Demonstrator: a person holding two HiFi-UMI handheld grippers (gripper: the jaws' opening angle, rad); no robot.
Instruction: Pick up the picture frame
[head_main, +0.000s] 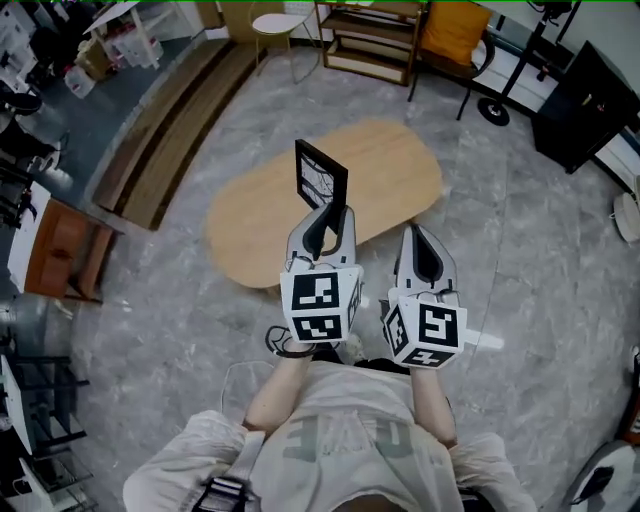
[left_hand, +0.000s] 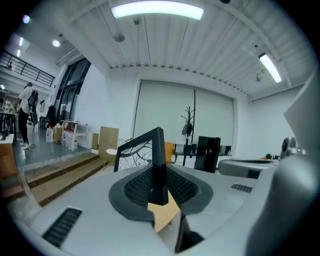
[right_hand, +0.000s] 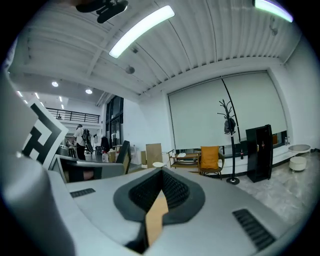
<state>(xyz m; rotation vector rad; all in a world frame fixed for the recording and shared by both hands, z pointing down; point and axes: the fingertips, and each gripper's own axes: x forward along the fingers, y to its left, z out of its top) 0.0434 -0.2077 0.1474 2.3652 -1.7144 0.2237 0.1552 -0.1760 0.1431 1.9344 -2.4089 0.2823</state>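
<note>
Black picture frame (head_main: 320, 180) in left gripper (head_main: 336, 213) — right gripper (head_main: 416, 236) empty, jaws together

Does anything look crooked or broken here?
Only the picture frame: it hangs tilted in the air over the wooden table, pinched by one edge in the left gripper. Nothing looks broken or spilled.

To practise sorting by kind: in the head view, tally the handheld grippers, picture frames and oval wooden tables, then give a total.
Grippers: 2, the left gripper and the right gripper
Picture frame: 1
Oval wooden table: 1
Total: 4
</note>
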